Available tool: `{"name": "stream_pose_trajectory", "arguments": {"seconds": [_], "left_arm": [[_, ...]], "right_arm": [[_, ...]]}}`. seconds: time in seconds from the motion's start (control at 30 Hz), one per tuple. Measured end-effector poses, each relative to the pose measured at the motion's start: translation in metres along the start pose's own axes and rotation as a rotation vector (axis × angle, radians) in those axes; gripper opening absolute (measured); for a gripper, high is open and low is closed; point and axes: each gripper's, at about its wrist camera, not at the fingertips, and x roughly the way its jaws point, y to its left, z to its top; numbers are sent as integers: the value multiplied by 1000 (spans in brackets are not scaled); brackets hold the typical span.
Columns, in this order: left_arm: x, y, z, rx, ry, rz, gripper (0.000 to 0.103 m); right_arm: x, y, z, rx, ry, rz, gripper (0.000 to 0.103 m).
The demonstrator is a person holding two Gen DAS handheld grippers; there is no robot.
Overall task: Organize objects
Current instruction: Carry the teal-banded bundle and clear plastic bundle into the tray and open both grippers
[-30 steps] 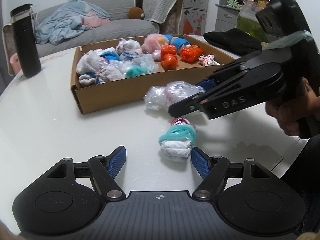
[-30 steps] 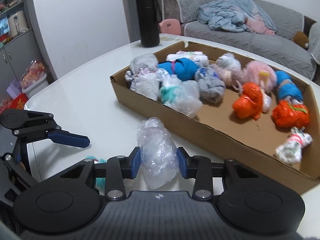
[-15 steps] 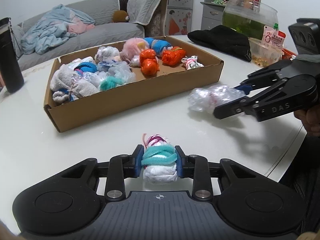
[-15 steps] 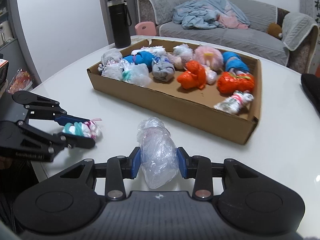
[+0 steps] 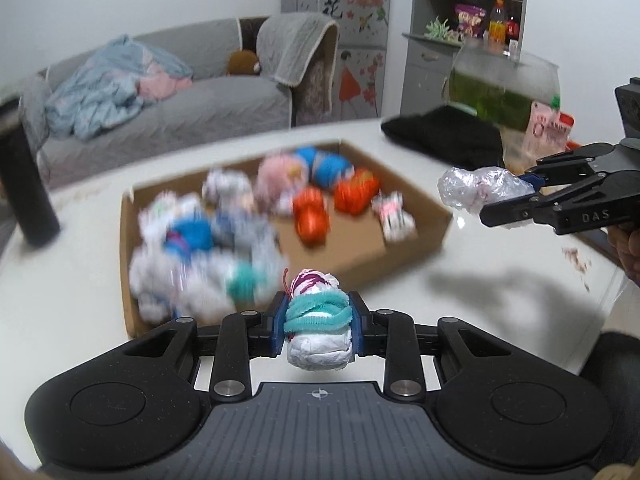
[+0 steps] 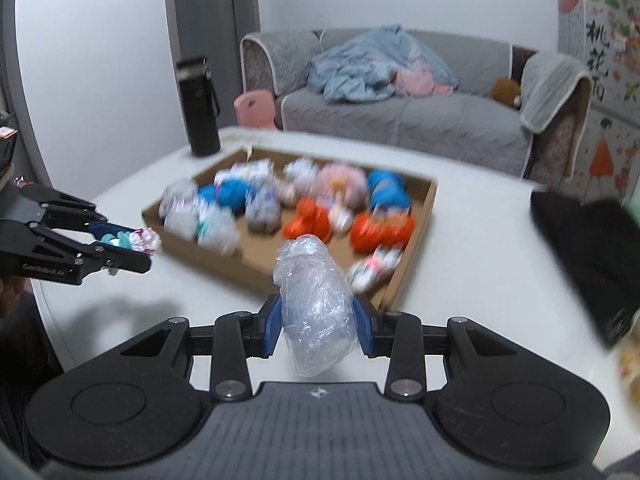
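My left gripper [image 5: 318, 330] is shut on a white bundle with a teal band [image 5: 318, 336] and holds it above the white table, in front of the cardboard box [image 5: 404, 256]. My right gripper [image 6: 318, 324] is shut on a clear plastic-wrapped bundle [image 6: 316, 308], also held above the table near the box's front wall [image 6: 256, 268]. The box holds several wrapped bundles, orange, blue, pink and white. The right gripper with its bundle [image 5: 480, 192] shows at the right of the left wrist view. The left gripper [image 6: 120, 248] shows at the left of the right wrist view.
A black bottle [image 6: 198, 108] stands on the table behind the box. A black cloth [image 5: 444, 140] and a green-filled glass bowl [image 5: 500, 88] sit at the table's far right. A grey sofa [image 6: 400, 112] is beyond the table.
Both grippers have lifted higher above the table with their bundles. A second ago the left gripper was open around the teal-banded bundle on the table; it has shut on it and raised it.
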Motion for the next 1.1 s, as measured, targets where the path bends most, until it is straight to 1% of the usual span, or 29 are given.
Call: {"name": "stream_pose_trajectory", "arguments": {"seconds": [0.17,0.27,0.37,0.47,0.8,1.1], "left_arm": [[15,2,41,25,-6,-10,37],[28,0,56,41,3,-11,37],[41,1,61,40,18,-15,37],[55,0,63,41,37,-21,37],[94,8,57,23,106,-48,37],[117,11,49,24,153,-63,37]], "right_arm": [[12,-2,29,-45,-8,10,35],[26,-2,36,-63,7,19,35],[39,0,40,-74,25,32,35],[53,2,42,-86,50,46,35],[78,3,42,-103,108,65,35],[96,-1,41,-117,156,68,35]]}}
